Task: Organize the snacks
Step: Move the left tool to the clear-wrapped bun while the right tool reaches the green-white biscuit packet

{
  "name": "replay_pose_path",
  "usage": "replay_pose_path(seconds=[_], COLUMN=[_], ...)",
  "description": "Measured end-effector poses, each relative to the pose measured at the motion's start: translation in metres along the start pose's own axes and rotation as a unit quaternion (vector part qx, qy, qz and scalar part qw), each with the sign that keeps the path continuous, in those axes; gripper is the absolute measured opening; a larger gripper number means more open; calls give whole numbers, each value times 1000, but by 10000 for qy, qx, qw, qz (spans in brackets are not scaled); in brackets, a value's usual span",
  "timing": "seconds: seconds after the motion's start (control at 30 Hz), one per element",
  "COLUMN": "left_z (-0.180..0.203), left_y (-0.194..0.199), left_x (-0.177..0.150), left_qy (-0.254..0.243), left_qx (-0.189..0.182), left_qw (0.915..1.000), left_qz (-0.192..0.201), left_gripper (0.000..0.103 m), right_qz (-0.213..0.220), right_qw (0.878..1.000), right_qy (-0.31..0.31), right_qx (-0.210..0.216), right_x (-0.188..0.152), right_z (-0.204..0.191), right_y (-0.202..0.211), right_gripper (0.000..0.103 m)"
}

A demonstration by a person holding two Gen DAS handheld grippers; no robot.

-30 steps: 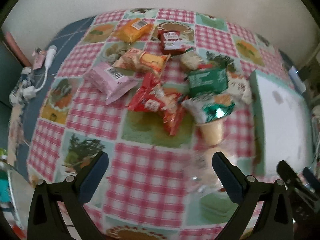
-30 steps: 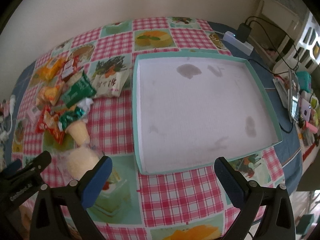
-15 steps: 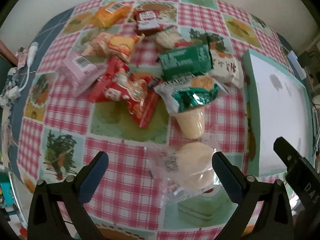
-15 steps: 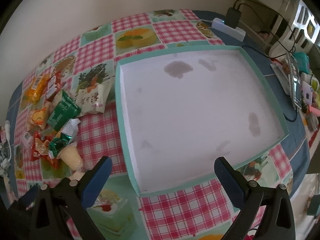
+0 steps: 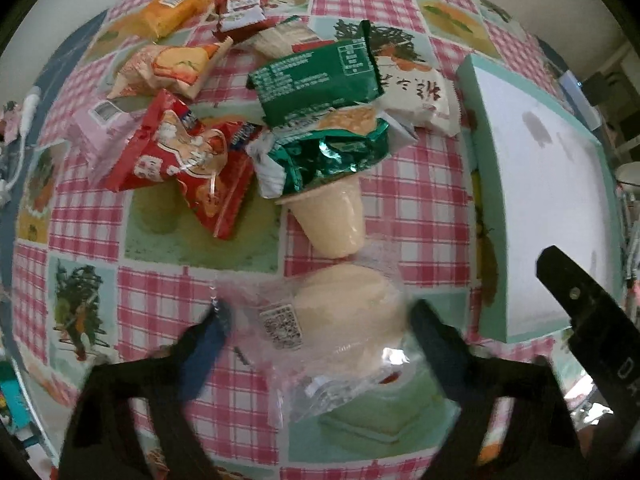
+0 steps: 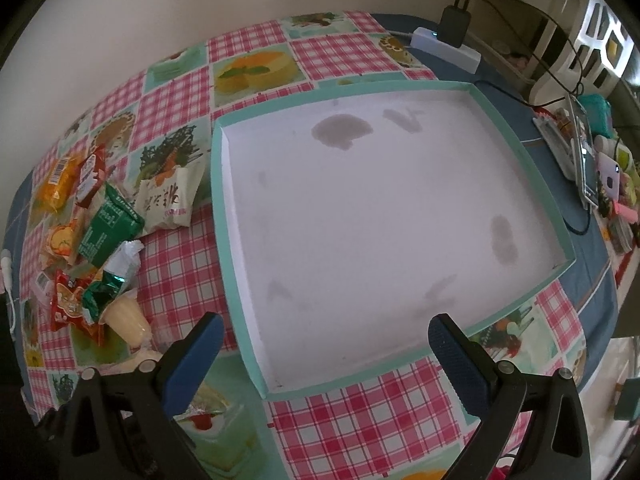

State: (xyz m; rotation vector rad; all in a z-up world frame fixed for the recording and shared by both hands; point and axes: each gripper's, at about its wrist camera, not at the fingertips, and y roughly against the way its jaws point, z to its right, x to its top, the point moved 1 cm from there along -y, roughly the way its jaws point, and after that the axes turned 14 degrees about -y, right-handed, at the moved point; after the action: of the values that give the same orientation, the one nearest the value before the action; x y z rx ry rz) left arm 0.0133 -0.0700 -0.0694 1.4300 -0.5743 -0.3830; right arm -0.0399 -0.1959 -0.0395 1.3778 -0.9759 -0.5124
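Note:
In the left wrist view my left gripper (image 5: 316, 332) is open, its fingers on either side of a pale bun in a clear wrapper (image 5: 344, 320). Behind it lie a pudding cup (image 5: 332, 216), a green foil pack (image 5: 324, 156), a dark green pack (image 5: 316, 80), red packs (image 5: 180, 160) and several other snacks. In the right wrist view my right gripper (image 6: 324, 344) is open and empty over the near edge of the shallow teal-rimmed white tray (image 6: 218, 184). The snack pile (image 6: 100, 240) lies left of the tray.
The table has a pink checked cloth (image 6: 180, 256). A power strip with charger and cables (image 6: 448, 40) sits behind the tray. A phone and small clutter (image 6: 588, 160) lie at the right edge. A white cable (image 5: 24, 112) lies at the left edge.
My left gripper has moved forward and down until the wrapped bun sits between its fingers. My right gripper has moved closer over the tray's near edge.

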Motion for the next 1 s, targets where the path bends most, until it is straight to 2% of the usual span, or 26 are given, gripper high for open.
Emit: replay_pose_path(seconds=[0.17, 0.3, 0.5, 0.7, 1.0], left_z=[-1, -18, -51, -93, -162], left_y=[3, 13, 19, 23, 33], left_x=[-1, -12, -23, -39, -64], left_qy=[-12, 104, 421, 858, 1698], left_qx=[-122, -267, -387, -714, -524], left_qw=[9999, 9996, 9983, 9935, 9829], left_qz=[71, 77, 116, 208, 475], left_gripper=[75, 75, 75, 75, 75], right_qz=[15, 33, 2, 0, -74], right_qw=[10000, 10000, 9993, 9988, 9971], right_qy=[14, 92, 337, 335, 391], right_qx=[-27, -4, 158, 345, 647], right_x=[0, -3, -13, -15, -15], right_z=[-3, -11, -36, -53, -75], right_y=[0, 1, 1, -1, -7], right_gripper=[103, 103, 103, 103, 103])
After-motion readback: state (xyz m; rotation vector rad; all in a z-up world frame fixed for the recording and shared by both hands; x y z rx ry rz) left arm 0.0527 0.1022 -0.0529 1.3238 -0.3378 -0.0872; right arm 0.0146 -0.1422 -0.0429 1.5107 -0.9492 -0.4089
